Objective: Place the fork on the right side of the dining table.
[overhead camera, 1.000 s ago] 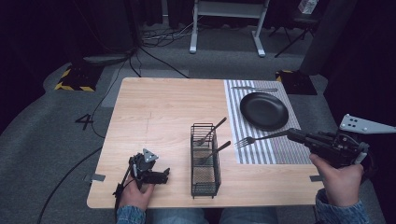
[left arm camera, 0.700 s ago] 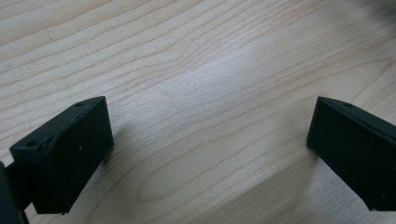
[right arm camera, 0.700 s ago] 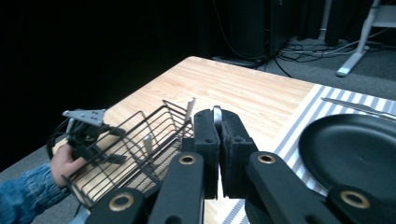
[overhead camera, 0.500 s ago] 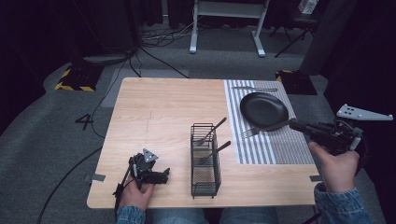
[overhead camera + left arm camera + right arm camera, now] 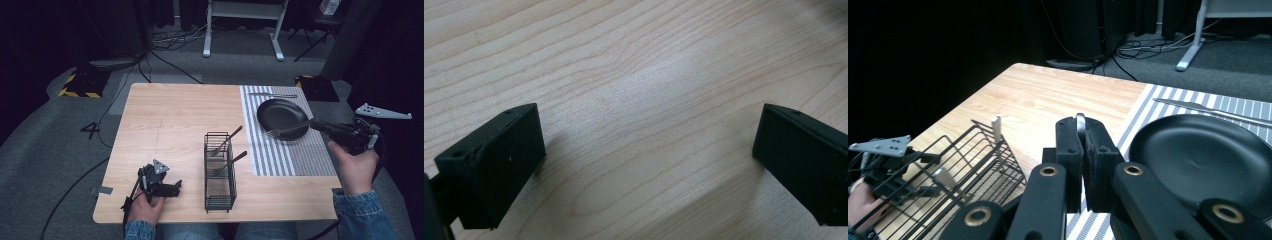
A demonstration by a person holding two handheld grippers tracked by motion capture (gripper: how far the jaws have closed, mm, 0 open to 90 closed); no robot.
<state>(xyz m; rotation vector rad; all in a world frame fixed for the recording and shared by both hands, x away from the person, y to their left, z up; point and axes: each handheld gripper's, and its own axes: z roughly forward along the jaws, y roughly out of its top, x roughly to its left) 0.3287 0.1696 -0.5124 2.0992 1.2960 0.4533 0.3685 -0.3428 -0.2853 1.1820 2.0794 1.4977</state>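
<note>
- The fork sits right of centre in the high view, its long axis nearly level across the frame, tines toward the left and tilted slightly down, handle running right into the right gripper.
- It looks slim, silvery metal; the tines hang over the lower rim of the black plate, though whether they touch it is hard to tell.
- In the right gripper view the jaws are pressed together on the handle's thin edge.
- The left gripper rests at lower left on the table, jaws spread wide over bare wood.
- Two more utensils stand in the wire basket.
</note>
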